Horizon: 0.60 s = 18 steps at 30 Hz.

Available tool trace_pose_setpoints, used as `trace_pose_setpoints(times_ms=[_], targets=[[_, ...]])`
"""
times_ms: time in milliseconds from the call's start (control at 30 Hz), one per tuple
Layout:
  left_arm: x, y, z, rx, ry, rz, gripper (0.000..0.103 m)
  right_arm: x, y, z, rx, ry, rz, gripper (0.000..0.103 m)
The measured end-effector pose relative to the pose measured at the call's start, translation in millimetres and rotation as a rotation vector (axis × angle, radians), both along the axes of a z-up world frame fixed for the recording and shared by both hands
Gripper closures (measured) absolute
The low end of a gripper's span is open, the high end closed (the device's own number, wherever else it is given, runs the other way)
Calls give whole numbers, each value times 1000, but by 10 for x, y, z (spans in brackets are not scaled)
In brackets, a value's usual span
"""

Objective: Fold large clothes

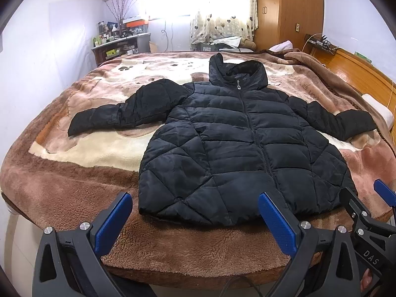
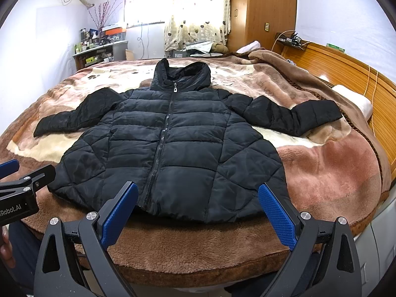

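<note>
A black quilted hooded jacket (image 1: 235, 148) lies flat, zipped and face up on the brown blanket (image 1: 81, 193), both sleeves spread out, hem toward me. It also shows in the right wrist view (image 2: 170, 153). My left gripper (image 1: 195, 212) is open and empty, held near the bed's front edge in front of the hem. My right gripper (image 2: 198, 203) is open and empty, in front of the hem's middle. The right gripper also appears at the right edge of the left wrist view (image 1: 366, 205). The left gripper shows at the left edge of the right wrist view (image 2: 22, 173).
A wooden headboard (image 2: 346, 69) runs along the bed's right side, with a white pillow (image 2: 356, 99) beside it. A cluttered shelf (image 1: 116, 47) and a curtained window (image 1: 220, 12) stand beyond the bed. A wooden wardrobe (image 1: 289, 10) stands at the back right.
</note>
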<state>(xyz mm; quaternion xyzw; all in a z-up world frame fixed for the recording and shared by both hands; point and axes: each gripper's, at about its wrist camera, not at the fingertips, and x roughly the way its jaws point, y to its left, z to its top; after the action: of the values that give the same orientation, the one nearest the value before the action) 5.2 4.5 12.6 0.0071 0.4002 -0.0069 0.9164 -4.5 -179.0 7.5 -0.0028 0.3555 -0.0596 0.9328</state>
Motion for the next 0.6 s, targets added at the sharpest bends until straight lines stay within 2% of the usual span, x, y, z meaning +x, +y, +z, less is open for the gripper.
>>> trace_pose_setpoints(times_ms=[600], targets=[[209, 7, -108, 7, 36, 13, 0, 154, -45, -89, 4, 30, -15, 5]])
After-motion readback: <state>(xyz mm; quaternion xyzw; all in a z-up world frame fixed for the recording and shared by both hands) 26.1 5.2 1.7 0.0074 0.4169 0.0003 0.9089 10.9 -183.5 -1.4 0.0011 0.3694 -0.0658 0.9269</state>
